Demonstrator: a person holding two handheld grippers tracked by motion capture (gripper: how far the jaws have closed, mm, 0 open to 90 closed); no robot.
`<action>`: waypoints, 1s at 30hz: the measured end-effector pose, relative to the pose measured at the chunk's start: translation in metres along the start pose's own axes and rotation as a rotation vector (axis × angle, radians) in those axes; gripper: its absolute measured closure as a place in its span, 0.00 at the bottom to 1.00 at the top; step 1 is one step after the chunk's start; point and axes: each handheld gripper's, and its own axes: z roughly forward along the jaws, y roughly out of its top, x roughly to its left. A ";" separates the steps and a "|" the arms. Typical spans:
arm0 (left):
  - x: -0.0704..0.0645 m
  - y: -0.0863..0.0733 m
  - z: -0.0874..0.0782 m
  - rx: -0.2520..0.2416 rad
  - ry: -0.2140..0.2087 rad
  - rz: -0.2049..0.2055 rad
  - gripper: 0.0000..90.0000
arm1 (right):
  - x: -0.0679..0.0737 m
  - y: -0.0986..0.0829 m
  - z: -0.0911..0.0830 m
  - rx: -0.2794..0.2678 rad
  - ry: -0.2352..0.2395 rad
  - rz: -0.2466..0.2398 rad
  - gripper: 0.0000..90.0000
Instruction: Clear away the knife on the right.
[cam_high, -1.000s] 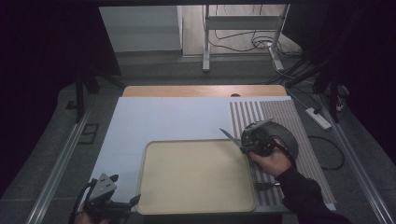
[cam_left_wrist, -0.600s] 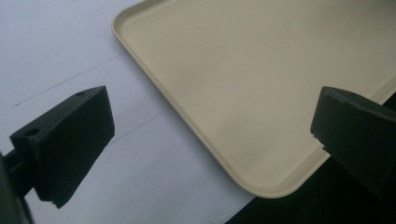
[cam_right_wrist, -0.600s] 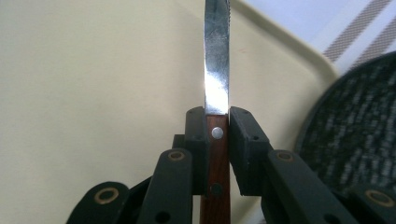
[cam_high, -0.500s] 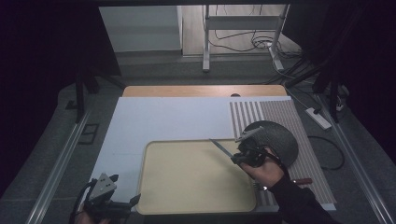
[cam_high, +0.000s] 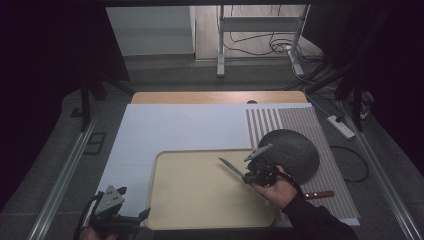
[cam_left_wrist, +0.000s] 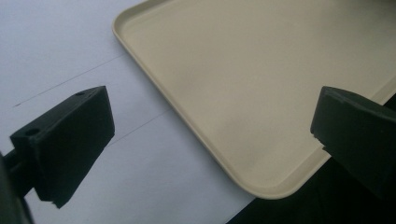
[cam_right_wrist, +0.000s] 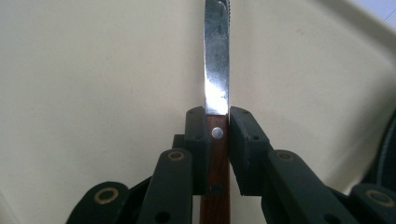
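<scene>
From my seat I take the cream tray (cam_high: 200, 195) as my landmark. Nearest me, off its near left corner, my left gripper (cam_high: 142, 216) sits low over the white sheet (cam_high: 170, 127), jaws spread wide with nothing between them; in the left gripper view the tray's rounded corner (cam_left_wrist: 261, 186) lies between the two black jaws.

Over the tray's right half, my right gripper (cam_high: 246, 177) is clamped on a knife (cam_high: 231, 168). In the right gripper view the jaws pinch the wooden, riveted handle (cam_right_wrist: 215, 154) from both sides, and the steel blade (cam_right_wrist: 217, 60) runs straight ahead above the tray surface. In the high view the blade points toward the tray's middle and far-left; I cannot tell whether its tip touches the tray.

Just beyond the tray's right edge lies a dark round plate (cam_high: 292, 152) on a striped mat (cam_high: 300, 122), the hand (cam_high: 277, 191) partly overlapping it. A second red-handled utensil (cam_high: 320, 194) lies on the mat, right of the tray's near corner.

Past the tray's far edge, the white sheet gives way to a wooden table edge (cam_high: 215, 97).
</scene>
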 end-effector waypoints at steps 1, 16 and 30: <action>0.000 0.000 0.000 0.000 0.000 0.000 0.00 | 0.001 -0.001 0.003 0.004 -0.003 0.001 0.87; 0.000 0.000 0.000 0.001 0.001 0.004 0.00 | 0.002 -0.005 0.010 0.035 -0.019 -0.041 0.77; -0.001 0.000 0.001 0.009 0.005 0.009 0.00 | 0.016 0.015 0.016 0.015 0.063 -0.156 1.00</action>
